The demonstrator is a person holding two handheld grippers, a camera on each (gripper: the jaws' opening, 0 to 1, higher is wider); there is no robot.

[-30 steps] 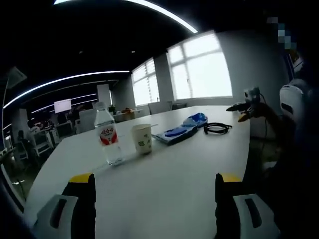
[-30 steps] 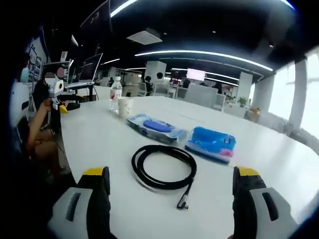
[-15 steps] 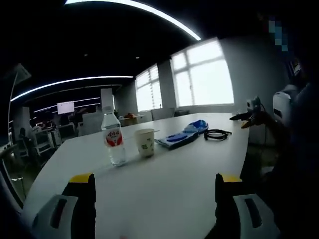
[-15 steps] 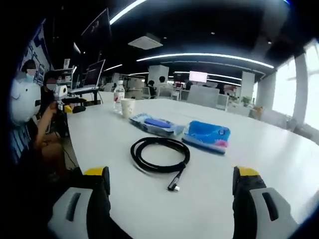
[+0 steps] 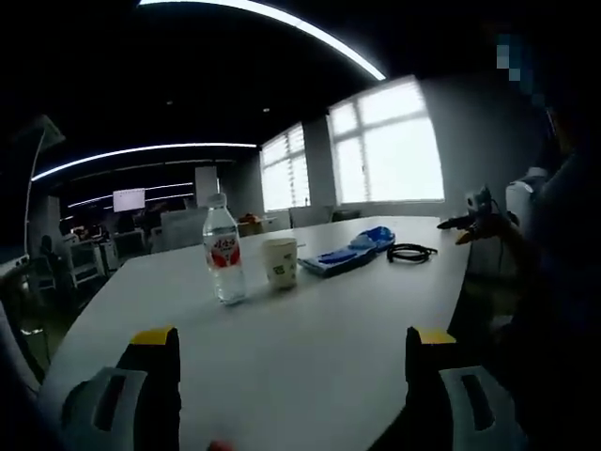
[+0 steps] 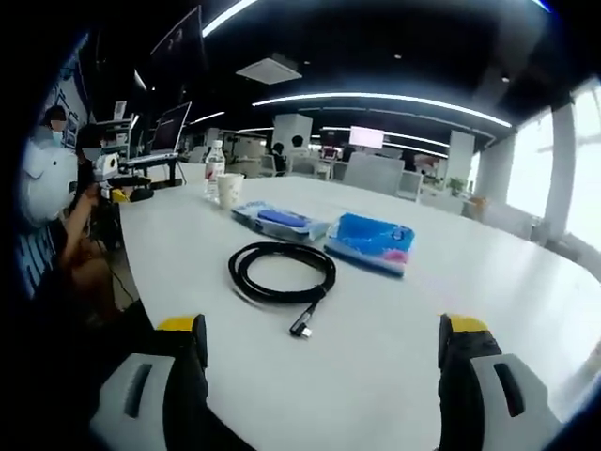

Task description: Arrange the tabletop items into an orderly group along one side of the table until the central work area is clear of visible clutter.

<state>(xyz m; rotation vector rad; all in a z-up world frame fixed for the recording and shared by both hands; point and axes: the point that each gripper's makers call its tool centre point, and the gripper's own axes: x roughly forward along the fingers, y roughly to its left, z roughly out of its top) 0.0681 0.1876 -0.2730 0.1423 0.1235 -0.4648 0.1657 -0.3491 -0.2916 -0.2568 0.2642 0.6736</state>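
On the white table (image 5: 310, 329) stand a clear water bottle with a red label (image 5: 223, 252) and a paper cup (image 5: 280, 262); past them lie two blue packets (image 5: 349, 254) and a coiled black cable (image 5: 410, 252). My left gripper (image 5: 293, 381) is open, low over the near table edge, short of the bottle. In the right gripper view the cable (image 6: 280, 272) lies closest, with a flat blue packet (image 6: 280, 222), a blue tissue pack (image 6: 373, 241), the cup (image 6: 228, 190) and the bottle (image 6: 213, 171) beyond. My right gripper (image 6: 319, 374) is open, just short of the cable.
A person sits at the table's edge (image 6: 56, 216). The other gripper shows far off at each view's side (image 5: 474, 214) (image 6: 117, 183). Windows (image 5: 390, 146), office desks and monitors (image 6: 174, 127) stand behind the table.
Both cameras drew back and dropped a little: the bottle and cup sit further right in the left view, and the cable lies further off in the right view. The items themselves have not moved.
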